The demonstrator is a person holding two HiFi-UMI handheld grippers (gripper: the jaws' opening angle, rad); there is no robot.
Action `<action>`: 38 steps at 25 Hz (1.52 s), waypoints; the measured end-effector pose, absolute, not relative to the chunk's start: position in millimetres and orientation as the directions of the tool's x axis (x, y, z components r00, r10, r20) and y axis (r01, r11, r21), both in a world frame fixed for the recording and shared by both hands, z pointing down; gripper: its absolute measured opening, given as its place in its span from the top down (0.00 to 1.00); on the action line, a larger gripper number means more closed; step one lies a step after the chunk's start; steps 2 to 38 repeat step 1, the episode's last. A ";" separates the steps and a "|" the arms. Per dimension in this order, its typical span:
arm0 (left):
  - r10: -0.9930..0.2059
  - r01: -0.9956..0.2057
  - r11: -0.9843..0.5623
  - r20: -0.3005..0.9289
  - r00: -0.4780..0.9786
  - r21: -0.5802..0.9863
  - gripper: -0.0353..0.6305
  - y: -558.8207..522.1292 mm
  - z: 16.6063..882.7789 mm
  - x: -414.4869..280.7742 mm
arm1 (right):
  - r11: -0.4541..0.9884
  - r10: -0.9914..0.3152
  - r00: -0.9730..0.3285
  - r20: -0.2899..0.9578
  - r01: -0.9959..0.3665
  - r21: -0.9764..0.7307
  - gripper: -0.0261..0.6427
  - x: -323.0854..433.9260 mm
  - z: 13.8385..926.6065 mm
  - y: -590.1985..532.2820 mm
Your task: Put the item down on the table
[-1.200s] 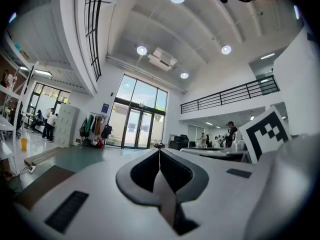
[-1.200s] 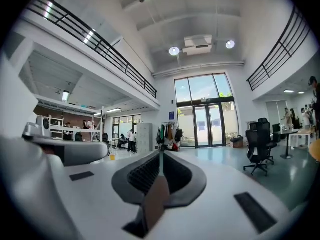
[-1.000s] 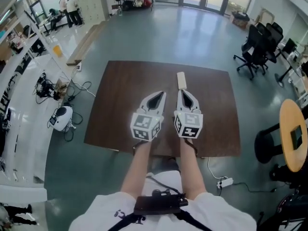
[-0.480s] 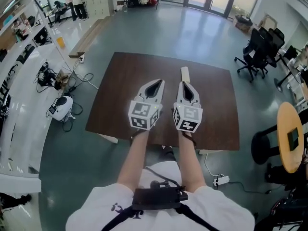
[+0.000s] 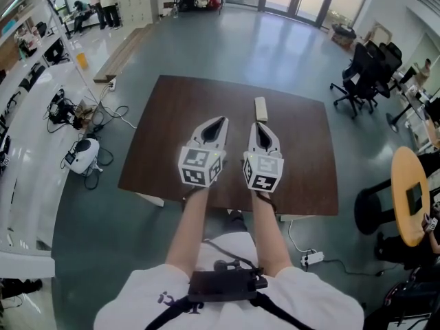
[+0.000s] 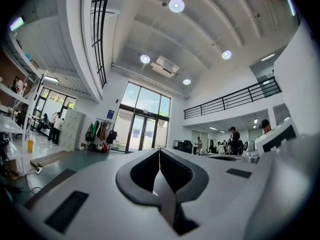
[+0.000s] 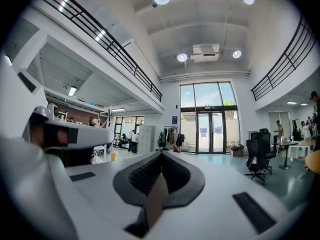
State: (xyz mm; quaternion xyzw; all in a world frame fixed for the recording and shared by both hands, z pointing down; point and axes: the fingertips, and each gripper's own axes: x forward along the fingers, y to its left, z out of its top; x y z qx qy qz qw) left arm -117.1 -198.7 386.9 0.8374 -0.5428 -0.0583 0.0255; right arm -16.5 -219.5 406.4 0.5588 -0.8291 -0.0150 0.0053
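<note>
I hold my left tool (image 5: 220,121) and right tool (image 5: 259,124) side by side over the brown bench (image 5: 302,157), each with its jaws pressed together and empty, while the pale block (image 5: 260,108) lies flat on the bench just beyond the right tool's tip.

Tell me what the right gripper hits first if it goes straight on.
Likely nothing: the right gripper seems to pass above the pale rectangular block ahead; its height is unclear.

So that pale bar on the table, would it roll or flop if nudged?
The bar looks flat-sided and lies flat on the table, so it would probably slide, not roll. Its straight edges suggest it is stiff, not floppy.
</note>
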 end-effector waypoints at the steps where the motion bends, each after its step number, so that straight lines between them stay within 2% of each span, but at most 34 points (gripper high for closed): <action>1: -0.913 -0.906 -0.408 -0.069 0.403 0.110 0.93 -199.0 389.0 -118.1 | 0.377 -0.926 -0.377 -0.004 -0.926 0.033 0.95 -17.3 409.3 -219.3; 38: -0.913 -0.906 -0.408 -0.069 0.403 0.110 0.93 -199.0 389.0 -118.1 | 0.377 -0.926 -0.377 -0.004 -0.926 0.033 0.95 -17.3 409.3 -219.3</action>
